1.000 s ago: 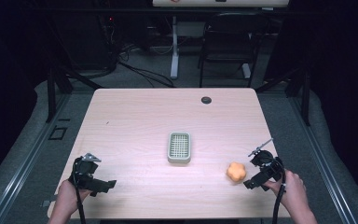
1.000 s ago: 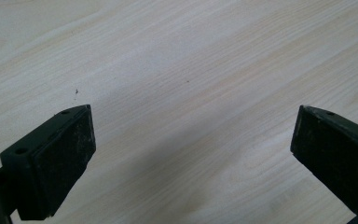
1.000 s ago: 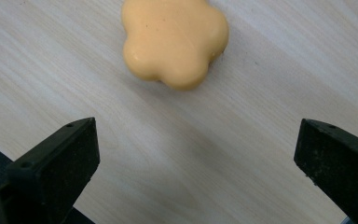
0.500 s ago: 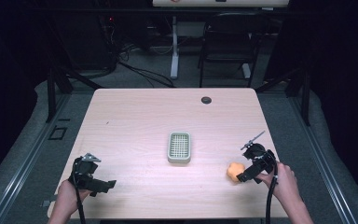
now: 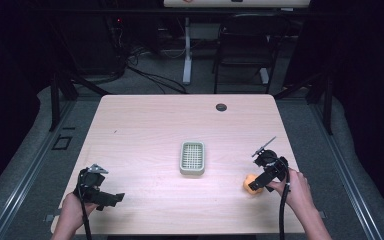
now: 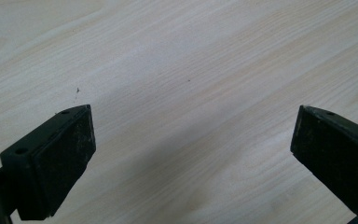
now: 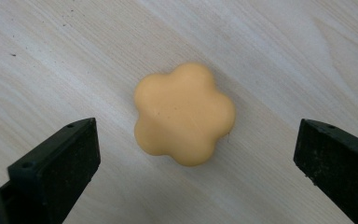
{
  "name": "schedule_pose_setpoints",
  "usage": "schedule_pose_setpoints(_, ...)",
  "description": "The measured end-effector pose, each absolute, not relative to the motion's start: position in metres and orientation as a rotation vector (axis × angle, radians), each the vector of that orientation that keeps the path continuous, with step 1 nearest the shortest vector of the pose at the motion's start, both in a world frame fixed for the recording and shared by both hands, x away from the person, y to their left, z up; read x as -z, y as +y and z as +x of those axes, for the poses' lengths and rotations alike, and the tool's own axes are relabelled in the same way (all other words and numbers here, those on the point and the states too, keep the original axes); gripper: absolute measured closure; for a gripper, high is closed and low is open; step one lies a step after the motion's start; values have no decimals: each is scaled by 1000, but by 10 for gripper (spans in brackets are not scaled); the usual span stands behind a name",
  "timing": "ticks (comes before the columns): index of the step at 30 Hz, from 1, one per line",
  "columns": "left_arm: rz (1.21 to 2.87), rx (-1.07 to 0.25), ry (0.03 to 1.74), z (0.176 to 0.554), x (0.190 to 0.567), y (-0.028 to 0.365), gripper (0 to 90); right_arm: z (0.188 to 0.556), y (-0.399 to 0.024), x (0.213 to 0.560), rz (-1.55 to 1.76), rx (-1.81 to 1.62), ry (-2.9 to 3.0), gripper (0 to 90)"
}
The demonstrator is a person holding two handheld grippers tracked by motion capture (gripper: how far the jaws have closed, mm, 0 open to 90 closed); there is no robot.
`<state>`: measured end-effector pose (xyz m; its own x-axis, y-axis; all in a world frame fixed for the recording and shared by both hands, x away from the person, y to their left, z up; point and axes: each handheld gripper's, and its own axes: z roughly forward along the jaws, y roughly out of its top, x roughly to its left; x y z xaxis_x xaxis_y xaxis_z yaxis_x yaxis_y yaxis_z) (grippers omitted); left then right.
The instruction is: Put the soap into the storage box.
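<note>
We see the orange flower-shaped piece lying flat on the pale wooden desk in the lower right of the high view, with the right tongs directly over it, so part of the piece is covered by the black tool and we make out little more than its left edge there. In the right gripper view the same piece sits near the middle of the frame, its six rounded lobes plain to see, and the right tongs stand wide, one jaw at the lower left and one at the lower right, both clear of the piece and both cut off by the bottom edge. We cannot tell what the piece is made of. The person's right hand grips the tool from below, and the forearm runs out of the frame at the bottom. In the lower left of the high view the left tongs sit low over the desk near its front edge, well apart from everything else; in the left gripper view the left tongs are spread wide over bare wood grain. A small pale ridged tray rests near the middle of the desk, and a dark round spot lies toward the far edge, too small to identify.
</note>
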<state>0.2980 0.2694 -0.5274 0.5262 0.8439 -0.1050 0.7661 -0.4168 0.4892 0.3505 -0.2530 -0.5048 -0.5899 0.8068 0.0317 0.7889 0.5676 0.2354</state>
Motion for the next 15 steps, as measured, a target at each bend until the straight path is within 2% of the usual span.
schedule_pose_setpoints(9, 2283, -218, 1312, 298, 528, 270, 2, 357, -243, 515, 1374, -288, 2744, 130)
schedule_pose_setpoints(15, 2283, -217, 1312, 298, 528, 270, 1, 359, -239, 524, 1392, -255, 2739, 180)
